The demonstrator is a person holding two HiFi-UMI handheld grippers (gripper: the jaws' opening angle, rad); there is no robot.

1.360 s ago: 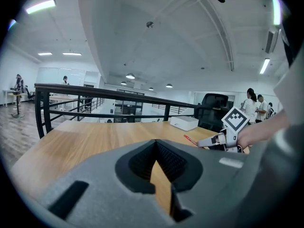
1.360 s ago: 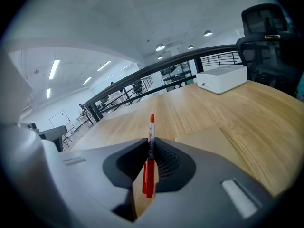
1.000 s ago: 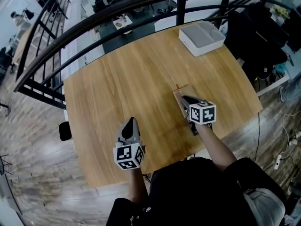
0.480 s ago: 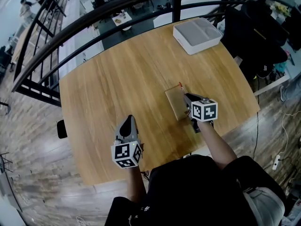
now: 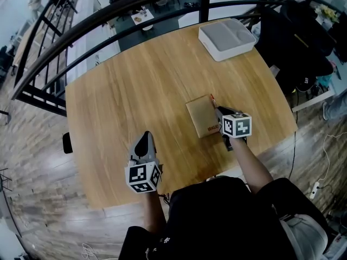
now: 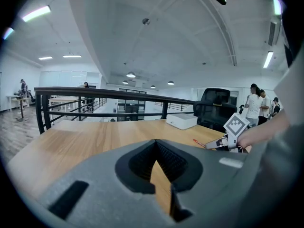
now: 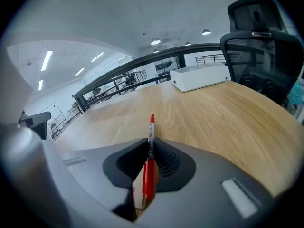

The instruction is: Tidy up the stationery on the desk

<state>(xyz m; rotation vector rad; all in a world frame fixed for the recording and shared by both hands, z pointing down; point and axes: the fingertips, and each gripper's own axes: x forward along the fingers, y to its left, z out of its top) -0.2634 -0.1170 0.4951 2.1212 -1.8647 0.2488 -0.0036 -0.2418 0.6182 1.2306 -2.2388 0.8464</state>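
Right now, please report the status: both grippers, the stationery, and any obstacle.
Left gripper shut, empty. Right gripper shut on red pen, at brown notebook's edge. White box at far desk edge, nothing between.

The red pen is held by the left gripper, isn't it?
No. The red pen is held by the right gripper, not the left. The right gripper view shows its jaws closed on the pen; the left gripper is shut on nothing.

A pen (image 5: 213, 98) poked from the right gripper (image 5: 219, 110) beside a brown pad (image 5: 201, 116); a white box (image 5: 226, 38) sat farther off.
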